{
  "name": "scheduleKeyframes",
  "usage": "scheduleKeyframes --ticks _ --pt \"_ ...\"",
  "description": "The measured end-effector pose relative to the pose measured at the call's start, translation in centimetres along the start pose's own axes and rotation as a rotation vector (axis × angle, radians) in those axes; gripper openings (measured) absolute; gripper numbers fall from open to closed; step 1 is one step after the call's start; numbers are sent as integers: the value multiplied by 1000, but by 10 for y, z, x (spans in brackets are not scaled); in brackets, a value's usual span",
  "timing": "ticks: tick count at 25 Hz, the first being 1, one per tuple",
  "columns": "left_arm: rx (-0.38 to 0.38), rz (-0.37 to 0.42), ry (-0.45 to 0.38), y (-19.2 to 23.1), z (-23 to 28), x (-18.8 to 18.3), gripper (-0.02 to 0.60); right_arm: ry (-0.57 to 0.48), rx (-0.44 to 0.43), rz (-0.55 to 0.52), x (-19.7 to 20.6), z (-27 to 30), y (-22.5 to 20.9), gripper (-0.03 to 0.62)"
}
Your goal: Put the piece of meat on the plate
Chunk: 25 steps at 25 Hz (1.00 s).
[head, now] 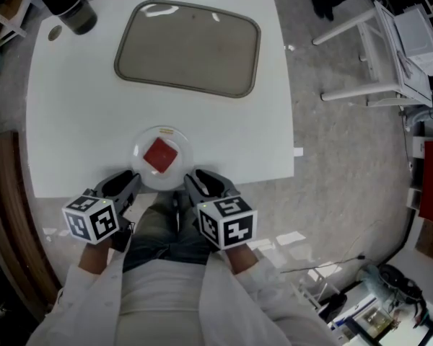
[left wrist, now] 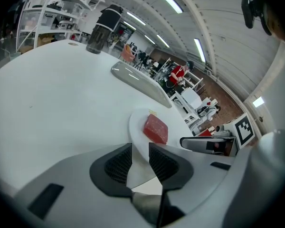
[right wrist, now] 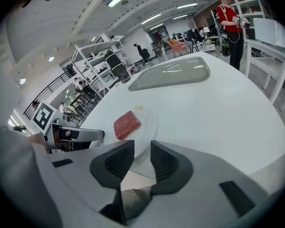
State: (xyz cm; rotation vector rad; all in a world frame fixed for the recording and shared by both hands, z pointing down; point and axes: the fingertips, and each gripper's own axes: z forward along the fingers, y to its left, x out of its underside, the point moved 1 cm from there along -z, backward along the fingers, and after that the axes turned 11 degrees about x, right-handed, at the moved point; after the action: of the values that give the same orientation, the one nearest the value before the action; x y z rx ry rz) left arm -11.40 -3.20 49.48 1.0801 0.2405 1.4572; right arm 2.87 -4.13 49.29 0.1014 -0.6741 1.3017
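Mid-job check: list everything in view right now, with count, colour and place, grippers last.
table: one, white, fills the scene
plate: one, white, near the table's front edge
piece of meat: one, red, lying on the plate
tray: one, grey, far side of the table, nothing in it
container: one, black, far left corner
small disc: one, tan, beside the container
rack: one, white, on the floor to the right
left gripper: one, grey, left of the plate, jaws apart, empty
right gripper: one, grey, right of the plate, jaws apart, empty

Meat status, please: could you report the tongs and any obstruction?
Left tongs, right tongs open, empty. Meat lies on plate. Nothing obstructs.
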Motion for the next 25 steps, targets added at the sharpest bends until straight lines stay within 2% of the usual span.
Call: scheduleKeyframes --ticks 6,14,20,25 --pt "19 -37 32 -2 6 5 94 21 20 21 2 6 -4 103" --pt "22 -68 30 -3 9 5 94 60 15 31 7 15 2 107" --pt "-1 -87 34 3 9 3 92 58 32 39 6 17 2 107" --pt "23 -140 -6 3 10 1 87 63 55 66 6 17 1 107"
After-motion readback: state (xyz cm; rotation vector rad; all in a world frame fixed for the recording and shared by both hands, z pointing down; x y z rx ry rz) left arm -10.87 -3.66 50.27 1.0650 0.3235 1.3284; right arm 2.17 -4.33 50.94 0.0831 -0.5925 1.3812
